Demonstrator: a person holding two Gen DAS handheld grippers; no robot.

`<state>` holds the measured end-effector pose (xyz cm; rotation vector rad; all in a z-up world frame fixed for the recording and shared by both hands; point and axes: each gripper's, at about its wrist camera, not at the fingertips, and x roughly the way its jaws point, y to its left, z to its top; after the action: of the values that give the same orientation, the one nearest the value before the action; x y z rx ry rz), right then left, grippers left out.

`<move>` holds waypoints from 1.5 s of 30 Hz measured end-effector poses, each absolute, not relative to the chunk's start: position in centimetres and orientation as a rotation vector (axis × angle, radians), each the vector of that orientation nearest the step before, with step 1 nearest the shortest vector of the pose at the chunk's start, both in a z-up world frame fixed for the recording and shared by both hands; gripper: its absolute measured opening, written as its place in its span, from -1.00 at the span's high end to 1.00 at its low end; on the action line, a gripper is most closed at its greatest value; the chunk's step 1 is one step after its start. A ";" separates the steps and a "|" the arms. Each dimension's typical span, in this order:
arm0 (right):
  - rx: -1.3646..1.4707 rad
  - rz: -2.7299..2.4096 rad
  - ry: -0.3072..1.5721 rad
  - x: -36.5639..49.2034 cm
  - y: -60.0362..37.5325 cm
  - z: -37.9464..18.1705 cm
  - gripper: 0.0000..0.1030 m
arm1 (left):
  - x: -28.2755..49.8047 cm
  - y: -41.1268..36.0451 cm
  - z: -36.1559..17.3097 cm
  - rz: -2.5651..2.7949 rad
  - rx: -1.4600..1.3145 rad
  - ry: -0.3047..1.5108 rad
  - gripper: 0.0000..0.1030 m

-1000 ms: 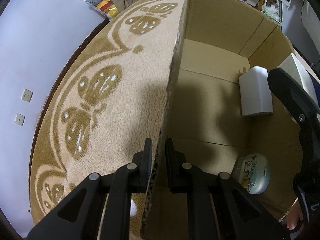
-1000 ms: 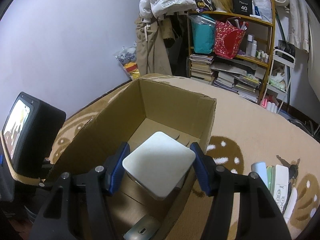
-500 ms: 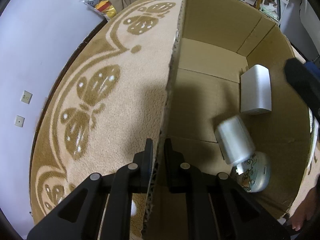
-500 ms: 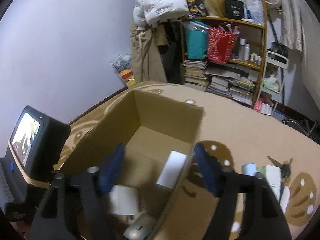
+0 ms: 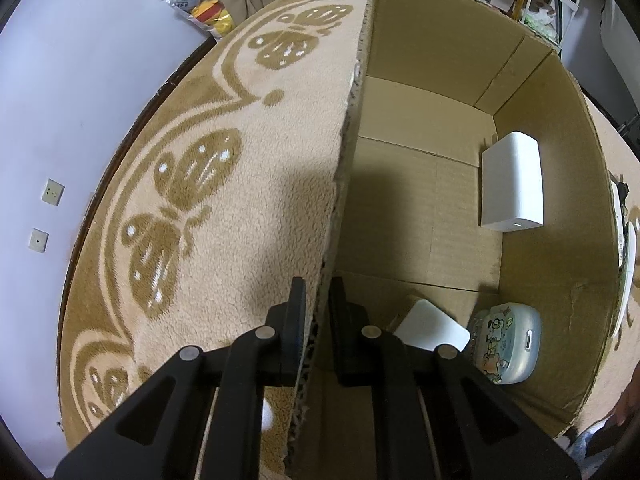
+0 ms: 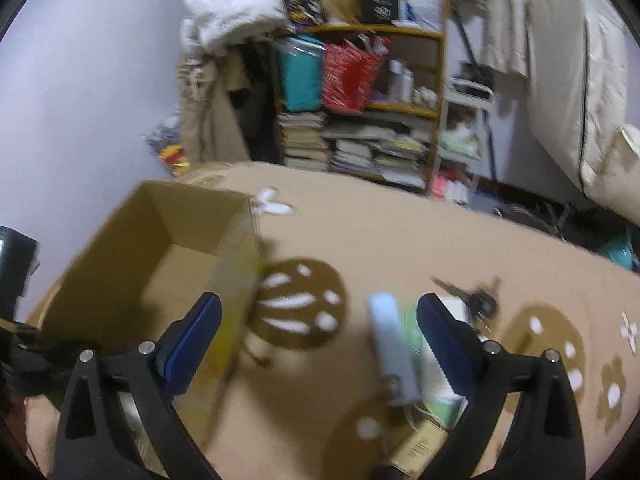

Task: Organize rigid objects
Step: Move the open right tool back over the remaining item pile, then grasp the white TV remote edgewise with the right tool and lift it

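The near wall of the cardboard box [image 5: 532, 152] is clamped by the left gripper [image 5: 318, 312]; two white boxes [image 5: 512, 184] and a decorated case [image 5: 504, 346] lie inside; the right gripper [image 6: 320, 332], jaws just opened wide with nothing held, is positioned above a light-blue item [image 6: 390, 340] on the rug [image 6: 360, 240].

Lilac wall [image 5: 80, 80] with 2 sockets [image 5: 52, 192] at left; beige butterfly-patterned carpet [image 5: 248, 184]; cluttered wooden bookshelf [image 6: 360, 112] far behind.
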<state>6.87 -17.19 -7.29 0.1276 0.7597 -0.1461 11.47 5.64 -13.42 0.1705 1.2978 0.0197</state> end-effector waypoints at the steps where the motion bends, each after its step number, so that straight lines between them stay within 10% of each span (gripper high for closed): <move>1: 0.138 -0.163 0.772 6.7 -17.9 -7.6 -1.00 | 11.5 5.7 -13.4 0.019 0.171 1.297 0.79; 24: 0.295 -0.466 1.036 4.4 -27.2 -13.0 -0.89 | 11.4 5.8 -13.5 0.019 0.175 1.298 0.76; 45: 0.395 -0.467 1.094 3.8 -29.5 -14.7 -0.02 | 11.4 6.0 -13.5 0.018 0.169 1.300 0.75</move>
<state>3.77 -29.46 -14.72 0.3945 1.0943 -0.4667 11.42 5.95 -13.48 0.1693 1.2999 0.0176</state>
